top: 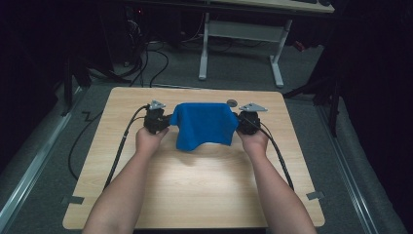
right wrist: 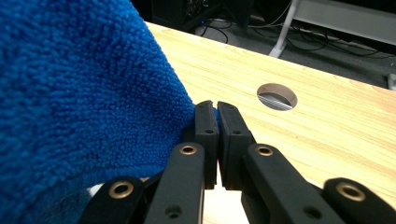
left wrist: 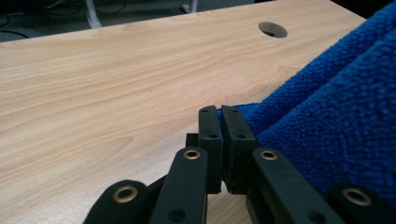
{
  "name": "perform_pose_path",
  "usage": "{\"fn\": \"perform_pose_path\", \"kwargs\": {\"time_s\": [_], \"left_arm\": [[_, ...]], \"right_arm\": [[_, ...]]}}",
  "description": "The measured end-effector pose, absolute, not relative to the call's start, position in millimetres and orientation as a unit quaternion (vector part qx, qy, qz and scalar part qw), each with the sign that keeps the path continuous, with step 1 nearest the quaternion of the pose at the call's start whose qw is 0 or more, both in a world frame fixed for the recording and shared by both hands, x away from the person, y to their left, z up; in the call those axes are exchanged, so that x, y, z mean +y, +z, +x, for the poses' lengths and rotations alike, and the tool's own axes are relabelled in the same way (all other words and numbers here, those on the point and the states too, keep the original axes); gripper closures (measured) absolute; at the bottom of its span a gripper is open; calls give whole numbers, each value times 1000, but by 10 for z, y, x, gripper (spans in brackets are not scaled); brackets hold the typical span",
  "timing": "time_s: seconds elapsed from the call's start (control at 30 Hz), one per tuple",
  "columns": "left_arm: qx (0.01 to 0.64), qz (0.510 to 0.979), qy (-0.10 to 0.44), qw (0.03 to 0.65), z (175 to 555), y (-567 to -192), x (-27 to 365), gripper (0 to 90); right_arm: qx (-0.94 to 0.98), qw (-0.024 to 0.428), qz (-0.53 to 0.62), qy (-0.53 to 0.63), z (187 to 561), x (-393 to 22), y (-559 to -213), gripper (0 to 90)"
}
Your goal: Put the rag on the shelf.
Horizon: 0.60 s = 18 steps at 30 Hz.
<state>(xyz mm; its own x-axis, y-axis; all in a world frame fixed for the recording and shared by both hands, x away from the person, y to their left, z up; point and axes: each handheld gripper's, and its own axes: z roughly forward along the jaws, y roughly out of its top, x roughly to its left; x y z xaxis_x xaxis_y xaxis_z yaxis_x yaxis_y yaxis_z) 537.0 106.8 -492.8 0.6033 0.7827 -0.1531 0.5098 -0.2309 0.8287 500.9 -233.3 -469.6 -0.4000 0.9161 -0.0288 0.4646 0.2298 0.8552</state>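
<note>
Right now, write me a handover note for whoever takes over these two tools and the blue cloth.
Left tool: shut on the left corner of the blue cloth.
Right tool: shut on the right corner of the same cloth.
Cloth: stretched between the two tools over the far half of the wooden table, its lower edge hanging toward the person; whether that edge touches the wood cannot be told. A round hole in the table lies just behind it.
Done: both corners gripped, cloth spread wide.
Left: probably lay or fold the cloth on the table, then release both corners.
</note>
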Motion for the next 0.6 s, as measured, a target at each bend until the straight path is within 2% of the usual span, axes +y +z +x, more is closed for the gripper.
{"fn": "perform_pose_path", "kwargs": {"time_s": [0.6], "left_arm": [[431, 772, 132, 449, 5326, -5101, 1112, 876]], "right_arm": [[734, 254, 485, 402, 5042, -2305, -4900, 883]]}}
